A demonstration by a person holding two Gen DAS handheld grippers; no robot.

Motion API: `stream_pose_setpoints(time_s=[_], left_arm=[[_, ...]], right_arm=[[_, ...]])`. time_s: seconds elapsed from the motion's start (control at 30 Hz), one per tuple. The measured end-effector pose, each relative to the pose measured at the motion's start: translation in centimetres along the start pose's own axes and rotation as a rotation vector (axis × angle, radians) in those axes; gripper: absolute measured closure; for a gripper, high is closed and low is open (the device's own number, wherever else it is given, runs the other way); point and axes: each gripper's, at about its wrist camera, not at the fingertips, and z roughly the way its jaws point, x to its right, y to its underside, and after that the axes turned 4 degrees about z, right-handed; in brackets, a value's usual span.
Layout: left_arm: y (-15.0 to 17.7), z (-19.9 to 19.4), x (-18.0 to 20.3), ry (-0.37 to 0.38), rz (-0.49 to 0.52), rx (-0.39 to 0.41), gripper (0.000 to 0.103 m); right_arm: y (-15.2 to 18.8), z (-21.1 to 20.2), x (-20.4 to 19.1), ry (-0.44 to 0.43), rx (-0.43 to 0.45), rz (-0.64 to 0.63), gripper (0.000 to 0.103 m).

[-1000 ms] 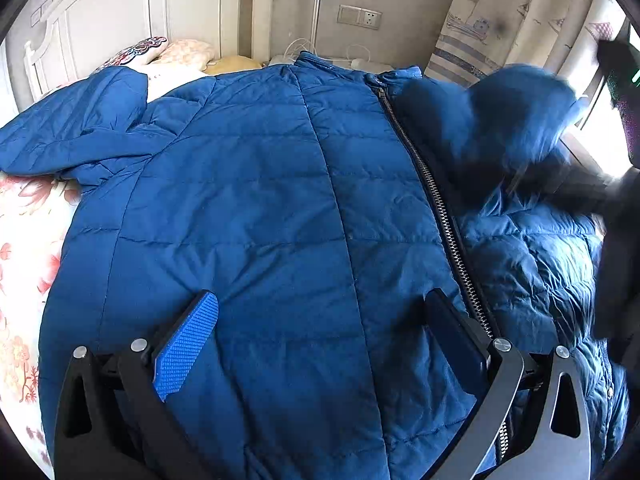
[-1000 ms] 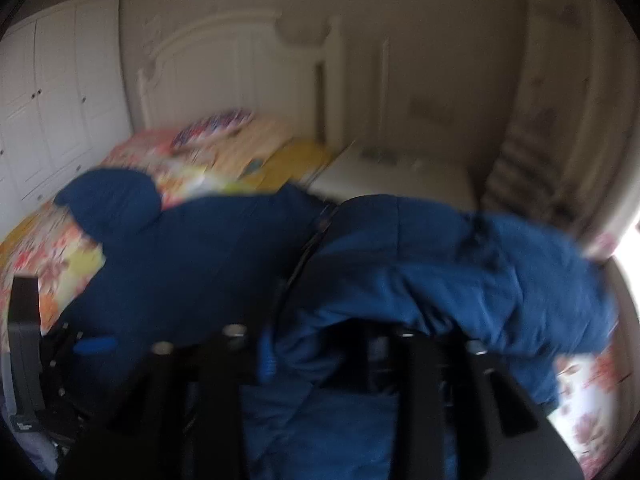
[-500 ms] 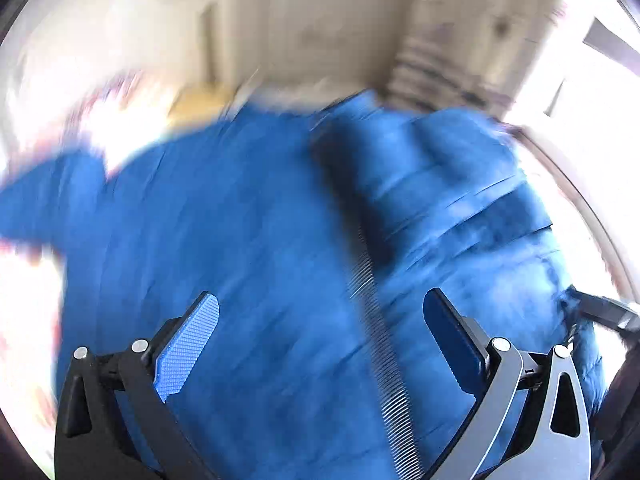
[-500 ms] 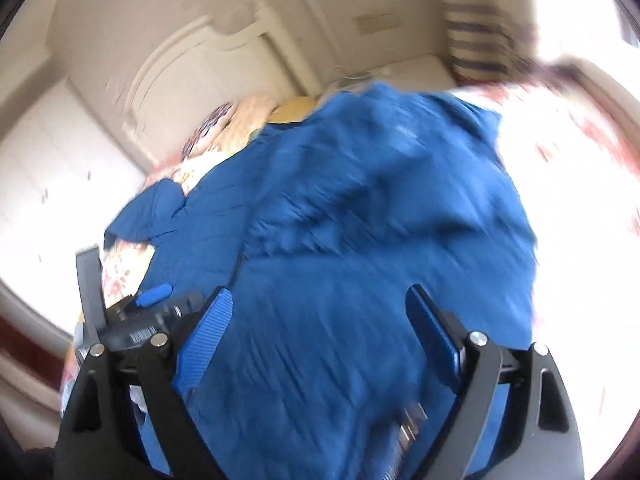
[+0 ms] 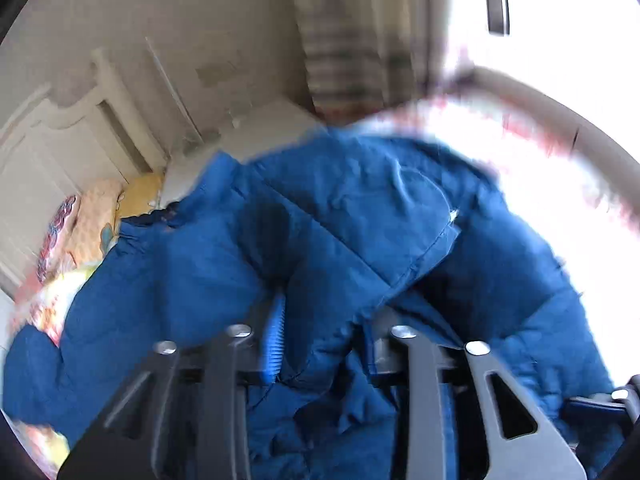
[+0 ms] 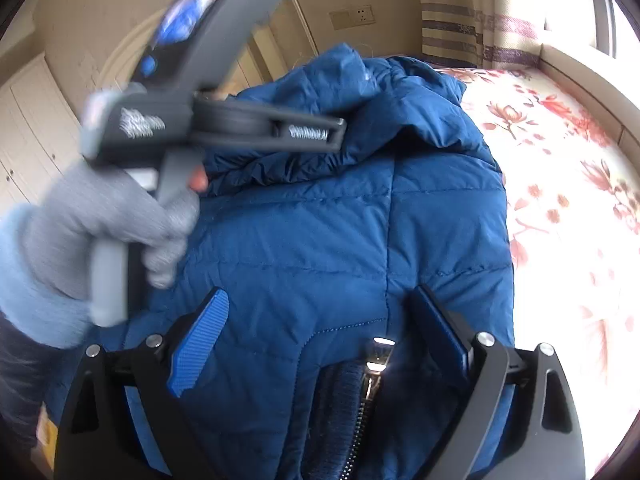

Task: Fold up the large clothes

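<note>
A big blue quilted jacket [image 6: 320, 220] lies on the bed, with one side folded over its front. In the left wrist view my left gripper [image 5: 332, 308] is closing, and a bunch of the jacket [image 5: 360, 220] is caught between its pads. From the right wrist view, the left gripper [image 6: 340, 132] bites a raised fold near the jacket's top, held by a grey-gloved hand [image 6: 112, 216]. My right gripper [image 6: 320, 296] hovers just over the hem, its jaws opening wide. The zipper end [image 6: 368, 392] lies between them, and the pads touch nothing.
A floral bedsheet [image 6: 560, 160] spreads to the right of the jacket up to a window ledge [image 6: 580, 76]. A striped curtain [image 6: 460, 28] hangs behind. The white headboard [image 5: 60, 140] and pillows [image 5: 96, 220] are at the far left.
My left gripper swung right across the jacket and went from wide open to closed on a bunch of fabric. My right gripper let the folded side go, opened and sank to the hem.
</note>
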Motion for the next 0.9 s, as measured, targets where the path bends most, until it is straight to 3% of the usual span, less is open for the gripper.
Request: stream_pose_setpoints(time_s=[0.1, 0.17, 0.27, 0.3, 0.33, 0.37, 0.47, 0.53, 0.67, 0.7, 0.73, 0.77, 0.9], left_arm=[[1.6, -4.8, -7.3, 0.205, -0.339, 0.149, 0.076], [5.1, -7.4, -13.4, 0.338, -0.594, 0.250, 0.076], [12.5, -8.7, -20.8, 0.421, -0.913, 0.302, 0.075], [14.2, -8.6, -22.0, 0.426, -0.967, 0.296, 0.073], [16.6, -8.2, -23.4, 0.418, -1.024, 0.256, 0.055], [17.9, -7.8, -24.0, 0.418, -1.045, 0.224, 0.033], [21.1, -6.1, -24.9, 0.434, -1.102, 0.141, 0.031], [21.9, -5.3, -25.1, 0.476, -1.114, 0.145, 0.031], [21.6, -4.5, -25.6, 0.480, -1.164, 0.165, 0.032], [21.9, -4.3, -25.7, 0.472, -1.169, 0.163, 0.033], [21.6, -4.1, -25.5, 0.454, -1.162, 0.158, 0.047], [21.3, -3.9, -25.1, 0.439, -1.138, 0.146, 0.073], [20.4, -4.4, -23.7, 0.323, -0.997, 0.042, 0.075]], right_arm=[[-0.1, -0.3, 0.8, -0.026, 0.005, 0.021, 0.011], [-0.3, -0.4, 0.7, -0.032, 0.008, 0.025, 0.011], [-0.4, -0.5, 1.1, -0.044, 0.012, 0.034, 0.011], [-0.5, -0.6, 1.3, -0.049, 0.014, 0.037, 0.011], [-0.7, -0.4, 1.5, -0.051, 0.014, 0.039, 0.011], [-0.6, -0.5, 1.7, -0.053, 0.014, 0.039, 0.011], [-0.5, -0.8, 1.7, -0.054, 0.014, 0.038, 0.011], [-0.5, -0.7, 1.8, -0.055, 0.012, 0.037, 0.011], [-0.6, -0.7, 1.8, -0.053, 0.012, 0.036, 0.011], [-0.6, -0.8, 1.8, -0.052, 0.012, 0.035, 0.011], [-0.6, -0.8, 1.8, -0.050, 0.012, 0.034, 0.011], [-0.6, -0.8, 1.7, -0.049, 0.013, 0.034, 0.011], [-0.6, -0.8, 1.8, -0.048, 0.012, 0.033, 0.011]])
